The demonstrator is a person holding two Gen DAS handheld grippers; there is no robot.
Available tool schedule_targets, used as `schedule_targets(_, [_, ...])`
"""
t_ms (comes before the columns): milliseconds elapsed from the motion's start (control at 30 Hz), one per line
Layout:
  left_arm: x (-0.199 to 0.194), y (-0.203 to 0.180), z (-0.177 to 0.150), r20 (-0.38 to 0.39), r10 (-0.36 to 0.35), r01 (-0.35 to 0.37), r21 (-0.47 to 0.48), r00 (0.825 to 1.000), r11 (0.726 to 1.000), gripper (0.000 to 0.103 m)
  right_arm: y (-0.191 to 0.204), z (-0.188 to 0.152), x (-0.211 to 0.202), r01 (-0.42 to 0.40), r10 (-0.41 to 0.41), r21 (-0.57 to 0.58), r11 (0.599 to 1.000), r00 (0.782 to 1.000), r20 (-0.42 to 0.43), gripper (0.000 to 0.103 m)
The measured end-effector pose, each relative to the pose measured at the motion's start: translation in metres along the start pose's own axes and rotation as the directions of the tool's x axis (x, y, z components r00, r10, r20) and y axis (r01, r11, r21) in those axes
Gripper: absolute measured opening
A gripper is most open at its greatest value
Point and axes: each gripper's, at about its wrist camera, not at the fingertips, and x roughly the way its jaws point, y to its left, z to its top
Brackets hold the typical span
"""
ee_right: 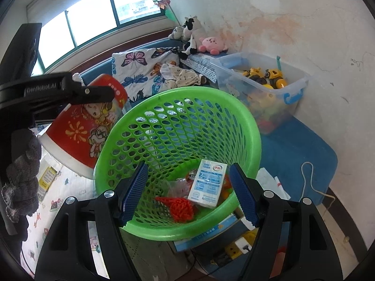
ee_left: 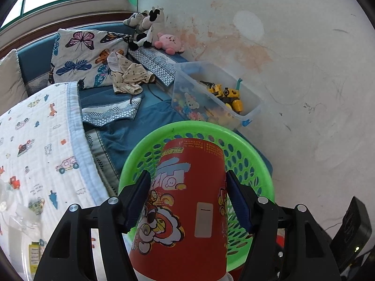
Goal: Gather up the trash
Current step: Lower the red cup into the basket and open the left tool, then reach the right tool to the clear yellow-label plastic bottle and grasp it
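Basket [ee_right: 178,126], green, tilted beside bed, contains carton [ee_right: 207,183] and red netting [ee_right: 178,207]. Left gripper [ee_left: 188,196] clamps red cup [ee_left: 187,210] just outside the basket rim. Right gripper [ee_right: 187,187] stands wide, nothing held.
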Motion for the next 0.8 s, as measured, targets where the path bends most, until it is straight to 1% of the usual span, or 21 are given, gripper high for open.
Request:
schedule_targets(33, [0.0,0.0,0.0,-0.004,-0.005,0.005,-0.004,1.0,1.0,0.065,0.0,-0.001,0.0,0.0,0.0,0.001,1.0,1.0,-0.001,0.072])
schedule_targets(67, [0.001,0.0,0.0,-0.007,-0.008,0.008,-0.006,1.0,1.0,0.069,0.0,-0.002,0.0,-0.001,0.001,0.002,1.0,1.0,-0.002,0.072])
schedule_targets(133, [-0.002,0.002,0.0,0.002,-0.006,0.006,-0.005,1.0,1.0,0.069,0.001,-0.004,-0.001,-0.003,0.003,0.003,1.0,1.0,-0.003,0.072])
schedule_targets(200, [-0.004,0.004,-0.002,0.002,-0.007,0.007,-0.009,1.0,1.0,0.074,0.002,-0.006,-0.001,-0.006,0.006,0.004,1.0,1.0,-0.005,0.072])
schedule_targets(333, [-0.02,0.013,-0.006,0.019,0.011,-0.011,0.002,1.0,1.0,0.074,0.006,-0.008,-0.003,-0.016,0.016,0.0,1.0,1.0,-0.004,0.072])
schedule_targets(500, [-0.048,0.03,-0.013,0.042,0.071,-0.072,0.021,0.997,0.997,0.074,0.017,-0.009,-0.008,-0.034,0.034,-0.015,0.999,0.999,0.0,0.072])
schedule_targets(667, [-0.076,0.06,-0.022,0.051,0.117,-0.116,-0.018,0.992,0.993,0.074,0.035,-0.008,-0.011,-0.064,0.064,-0.036,0.997,0.998,-0.003,0.072])
schedule_targets(800, [-0.096,0.086,-0.032,0.057,0.165,-0.162,-0.051,0.985,0.985,0.074,0.058,-0.006,-0.012,-0.098,0.098,-0.071,0.993,0.995,-0.009,0.072])
